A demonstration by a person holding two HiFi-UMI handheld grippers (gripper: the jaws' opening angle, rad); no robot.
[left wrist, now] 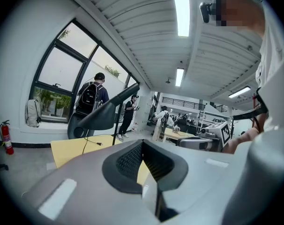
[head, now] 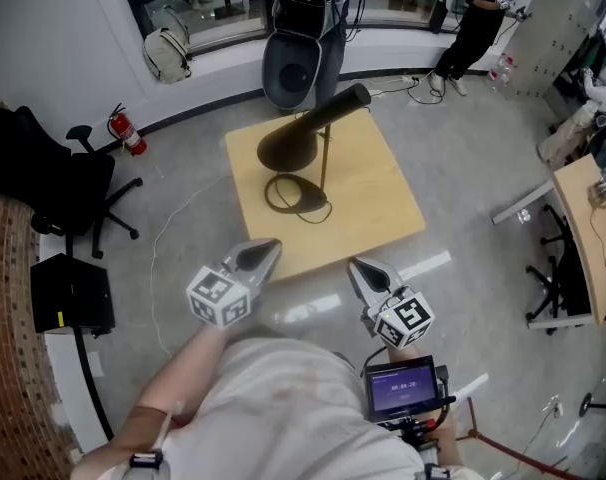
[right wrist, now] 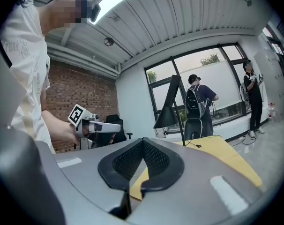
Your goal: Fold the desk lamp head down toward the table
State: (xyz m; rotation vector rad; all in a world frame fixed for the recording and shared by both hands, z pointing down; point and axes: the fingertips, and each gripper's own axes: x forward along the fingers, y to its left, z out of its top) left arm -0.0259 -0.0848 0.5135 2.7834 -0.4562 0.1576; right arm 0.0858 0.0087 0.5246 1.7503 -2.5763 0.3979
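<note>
A black desk lamp stands on the square wooden table. Its cone head tilts down to the left from a slanting arm on a thin pole above a ring base. My left gripper is shut and empty, short of the table's near edge. My right gripper is also shut and empty, just off that edge. The left gripper view shows the lamp head and table beyond its shut gripper. In the right gripper view the lamp rises past the shut gripper.
A black office chair and a fire extinguisher are at the left. A grey rounded seat stands behind the table, and a person is near the window. Another desk is at the right.
</note>
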